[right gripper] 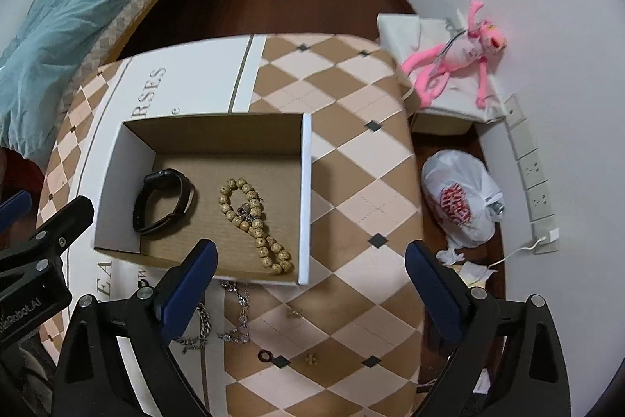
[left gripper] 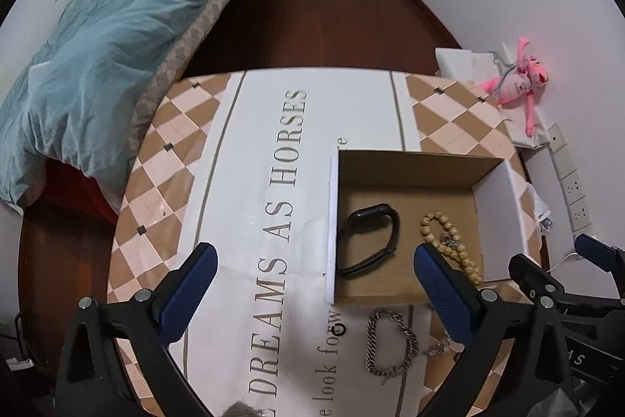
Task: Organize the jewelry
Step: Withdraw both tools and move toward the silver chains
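Note:
An open cardboard box [left gripper: 490, 221] [right gripper: 306, 190] stands on the patterned table. Inside lie a black watch [left gripper: 369, 239] [right gripper: 162, 200] and a wooden bead bracelet [left gripper: 449, 245] [right gripper: 256, 221]. In front of the box lie a silver chain bracelet [left gripper: 390, 342] [right gripper: 203, 323], a thinner silver chain [right gripper: 240, 315], a small dark ring [left gripper: 339, 329] [right gripper: 266, 355] and small gold earrings [right gripper: 310, 358]. My left gripper [left gripper: 314, 294] is open above the table, left of the box front. My right gripper [right gripper: 310, 294] is open above the box's near right corner. Both are empty.
The table is covered by a checkered cloth [right gripper: 351, 159] with printed lettering. A bed with a blue quilt [left gripper: 97, 65] is at the left. A pink plush toy [right gripper: 461, 53] lies on a white bag at the right. A plastic bag [right gripper: 461, 198] sits on the floor.

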